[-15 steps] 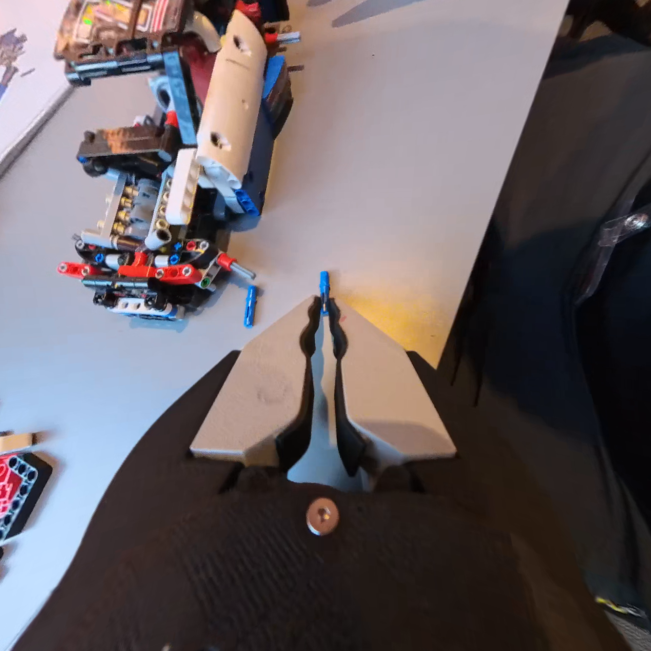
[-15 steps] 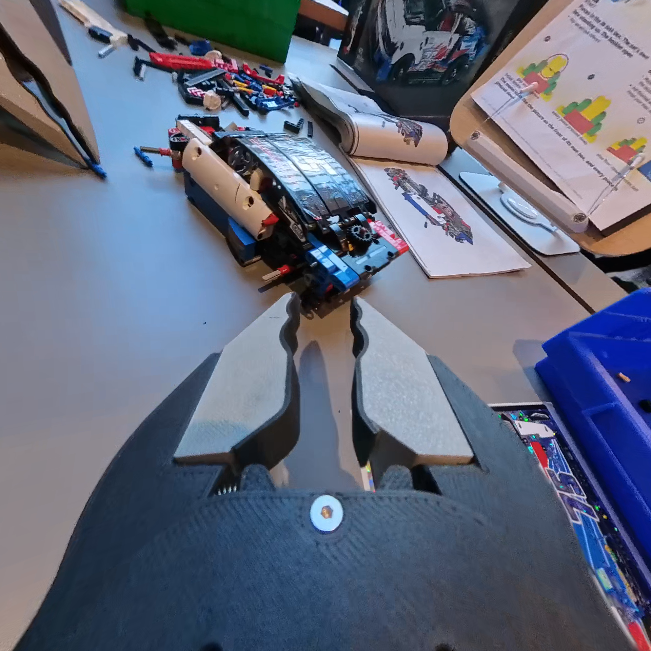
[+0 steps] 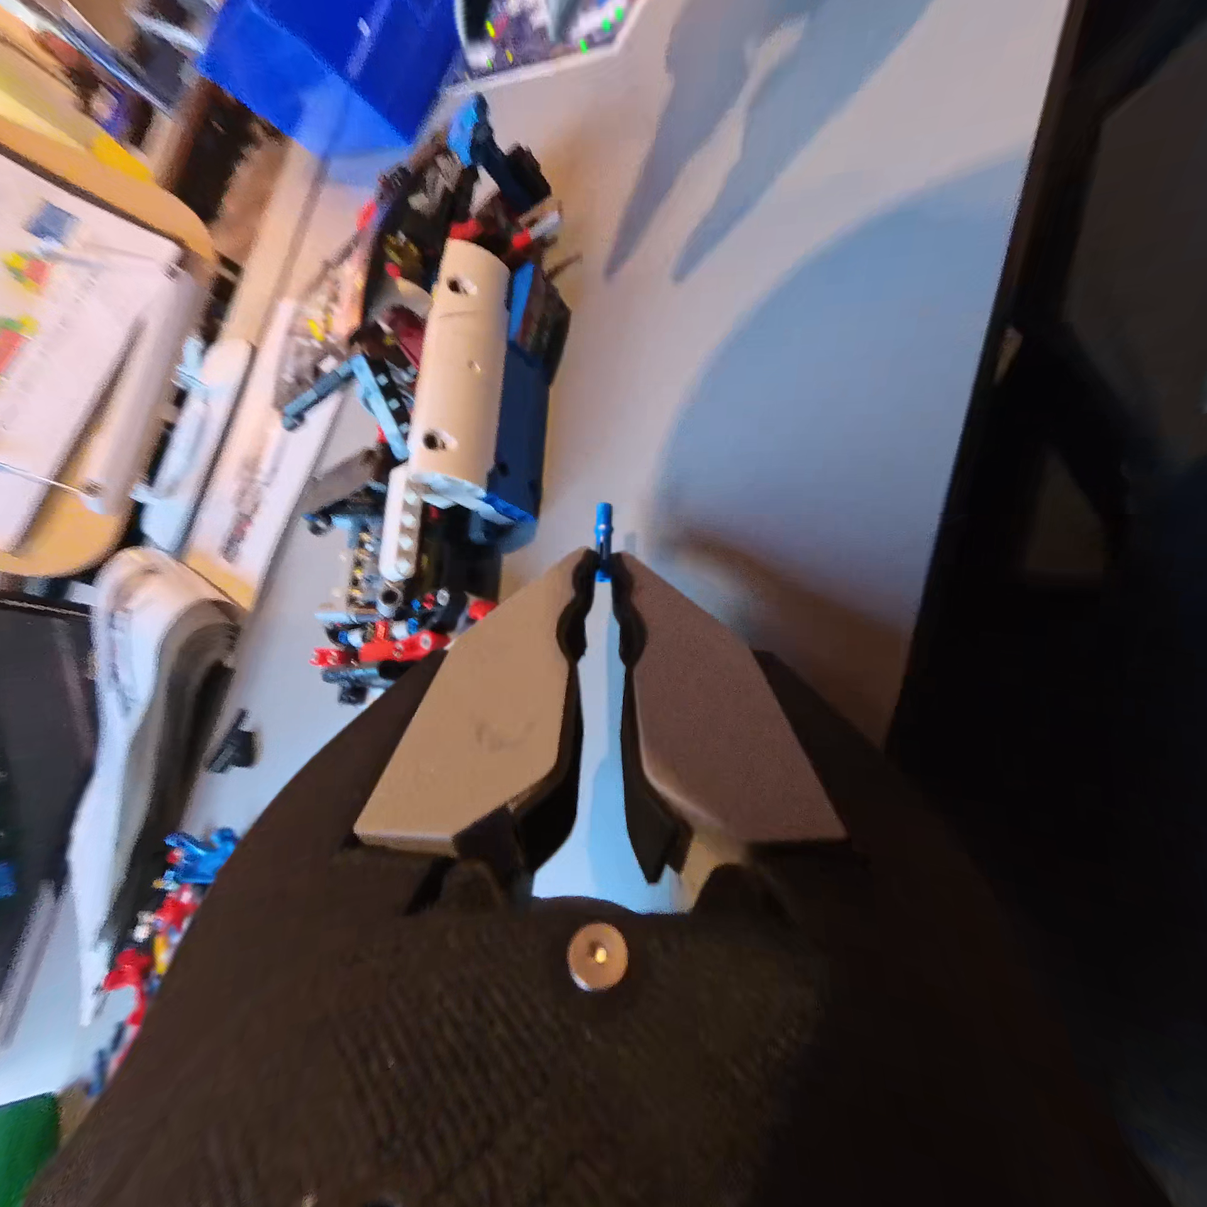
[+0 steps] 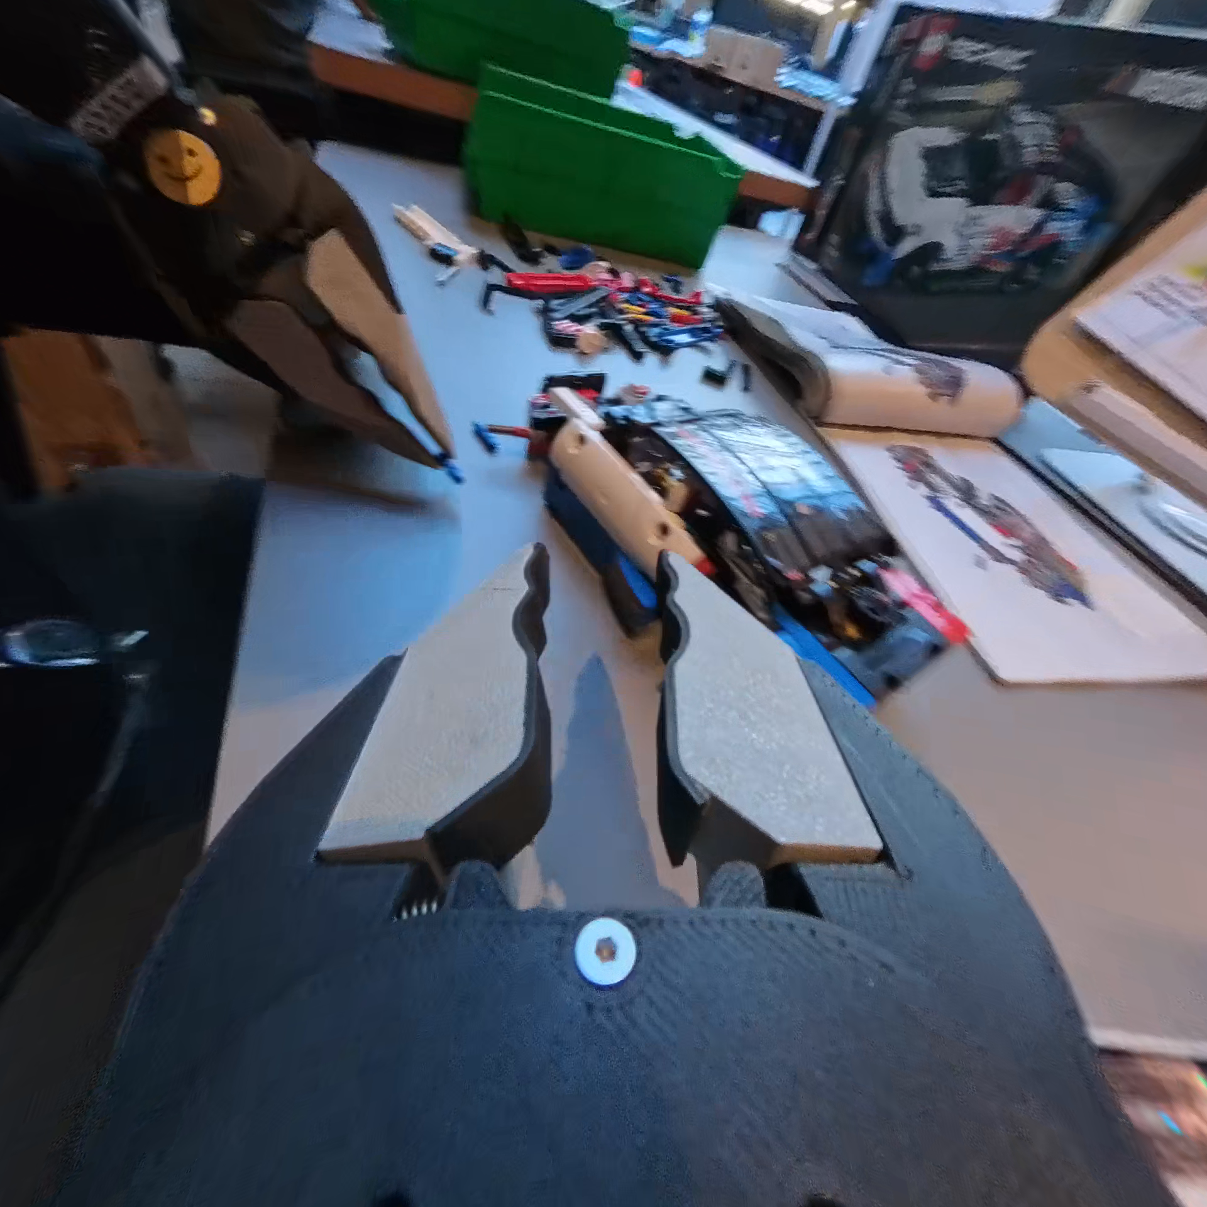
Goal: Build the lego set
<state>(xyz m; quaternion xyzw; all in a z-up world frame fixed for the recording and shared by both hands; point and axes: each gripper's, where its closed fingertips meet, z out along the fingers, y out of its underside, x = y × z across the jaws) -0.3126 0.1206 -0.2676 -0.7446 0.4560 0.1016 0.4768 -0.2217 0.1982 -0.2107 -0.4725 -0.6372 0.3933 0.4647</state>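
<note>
So the big change from half a second back is that the left gripper (image 3: 602,563) has lifted off the grey table (image 3: 784,326) and swung round — earlier its tips were down low near the table edge with the blue pin (image 3: 603,532) barely clear of the surface, and now the left wrist view looks along the length of the half-built car (image 3: 470,392) with everything smeared by motion. The pin didn't get lost in the move: the tongs are pressed together on its lower end and most of it pokes out past the tips. In the right wrist view you can see the pin hanging above the table, just beside the car's near end, tips angled down toward the tabletop. My read is the pick-up is done and this is the carry toward wherever the pin plugs in, probably somewhere on that near end with the red and black beams, but I can't tell which hole. The right gripper (image 4: 604,575) has its tongs spread with nothing between them, and compared with before it has crept up on the car — the right-hand tip now overlaps the white side panel (image 4: 620,496) in the picture, though touching or not, can't say. Looks like it's getting set to steady the model. A second blue pin (image 4: 484,436) lies loose on the table near the car's far end.
</note>
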